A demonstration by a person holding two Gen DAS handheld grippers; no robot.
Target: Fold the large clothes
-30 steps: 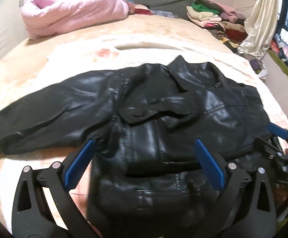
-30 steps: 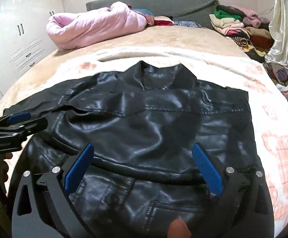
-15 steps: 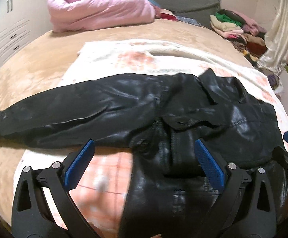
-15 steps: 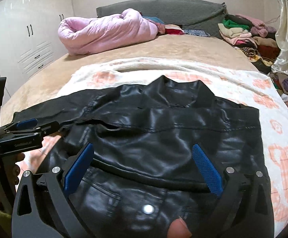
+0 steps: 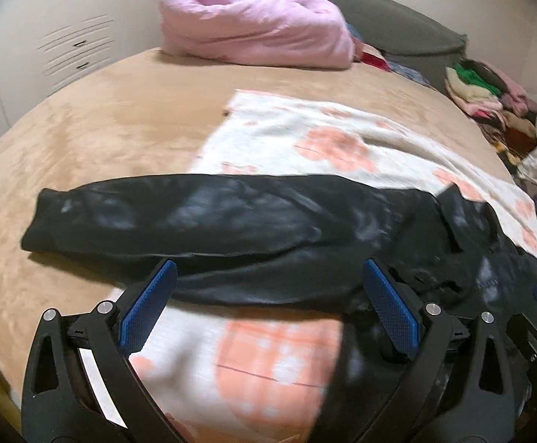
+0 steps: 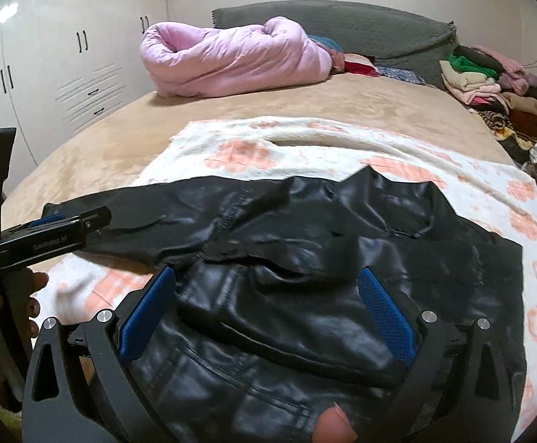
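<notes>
On the bed (image 5: 95, 136), a black leather jacket (image 6: 305, 258) lies with one sleeve (image 5: 180, 217) outstretched. Both grippers, left (image 5: 268, 306) and right (image 6: 264, 310), gape empty; judging so, folding the sleeve inward comes next.

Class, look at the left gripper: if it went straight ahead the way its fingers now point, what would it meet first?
Most likely the outstretched sleeve of the black leather jacket, which lies across the line of the open left gripper. Depth is uncertain; a low path might touch the floral blanket first.
</notes>
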